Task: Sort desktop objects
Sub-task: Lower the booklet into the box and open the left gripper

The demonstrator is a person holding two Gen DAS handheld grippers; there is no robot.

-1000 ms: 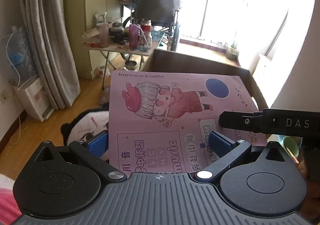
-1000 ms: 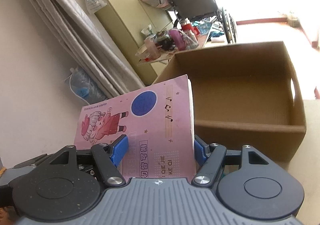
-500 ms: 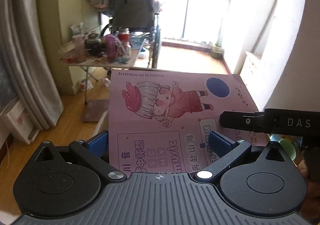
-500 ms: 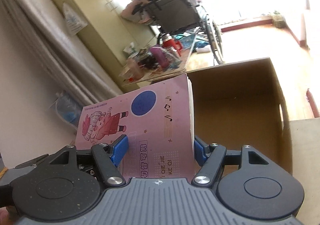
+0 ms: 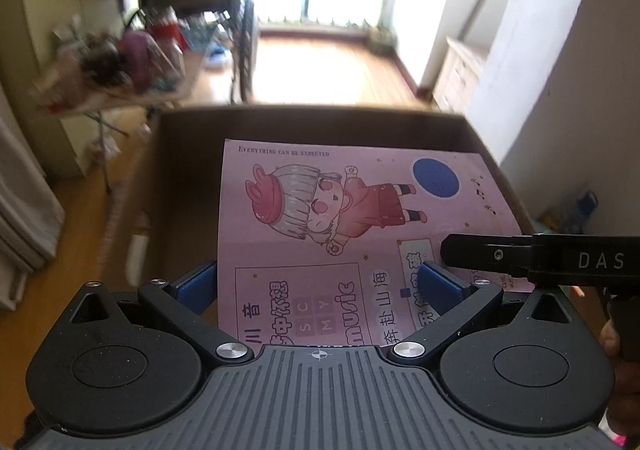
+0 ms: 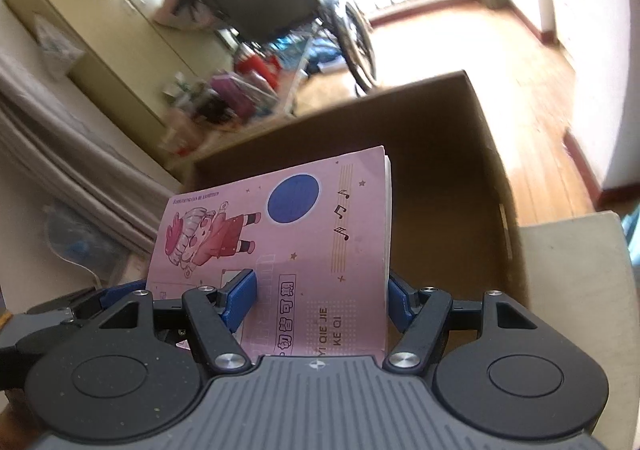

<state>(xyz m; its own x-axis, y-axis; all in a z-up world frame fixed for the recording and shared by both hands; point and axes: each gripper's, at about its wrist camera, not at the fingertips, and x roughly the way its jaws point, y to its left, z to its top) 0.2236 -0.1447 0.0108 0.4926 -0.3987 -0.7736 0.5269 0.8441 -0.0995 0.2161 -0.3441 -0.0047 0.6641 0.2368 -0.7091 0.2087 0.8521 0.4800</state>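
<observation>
A pink music notebook (image 5: 340, 234) with a cartoon girl on its cover is held by both grippers over an open cardboard box (image 5: 188, 153). My left gripper (image 5: 320, 286) is shut on its near edge. My right gripper (image 6: 320, 290) is shut on its right side, near the spine; one of its black fingers (image 5: 496, 254) shows at the right of the left wrist view. In the right wrist view the notebook (image 6: 304, 234) stands in front of the box (image 6: 460, 177), whose inside looks bare.
A cluttered folding table (image 5: 120, 69) and a wheelchair (image 6: 280, 5) stand beyond the box on a wooden floor. A yellow wardrobe (image 6: 100, 29) and a grey curtain (image 6: 60, 137) are at the left. A pale tabletop (image 6: 572, 274) lies right of the box.
Both grippers have carried the notebook forward and tipped downward toward the box; its opening now fills more of both views. The grip on the notebook is unchanged.
</observation>
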